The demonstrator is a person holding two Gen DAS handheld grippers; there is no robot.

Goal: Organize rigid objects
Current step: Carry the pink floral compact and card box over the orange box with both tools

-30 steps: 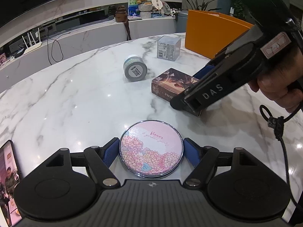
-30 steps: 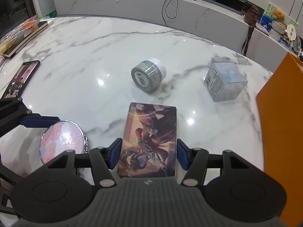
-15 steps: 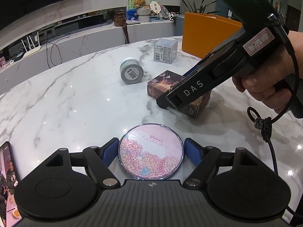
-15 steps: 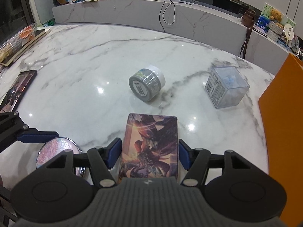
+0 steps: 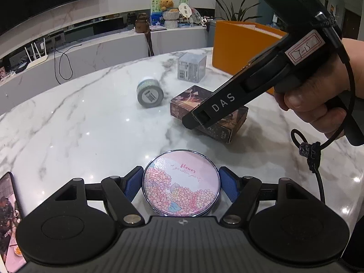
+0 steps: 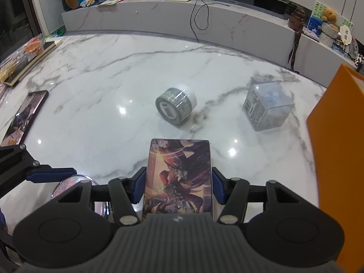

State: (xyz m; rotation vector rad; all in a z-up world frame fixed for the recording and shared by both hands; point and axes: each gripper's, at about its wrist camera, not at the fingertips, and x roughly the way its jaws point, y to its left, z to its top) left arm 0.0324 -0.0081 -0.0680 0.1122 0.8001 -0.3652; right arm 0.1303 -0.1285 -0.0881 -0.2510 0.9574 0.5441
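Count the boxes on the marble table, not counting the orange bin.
2: a picture box between the right gripper fingers, and a clear cube box farther back beside the orange bin.

The left gripper (image 5: 181, 184) is pointing steeply down at the marble table (image 5: 79, 122), its blue pads (image 5: 132, 185) pressing on either side of the round floral tin (image 5: 181, 187) after closing in on it. The right gripper (image 6: 179, 185), held in the person's right hand (image 5: 318, 95), is tilting down toward the same table, its jaws having just narrowed and now clamping the illustrated card box (image 6: 179, 177), which is tipped up off the table.
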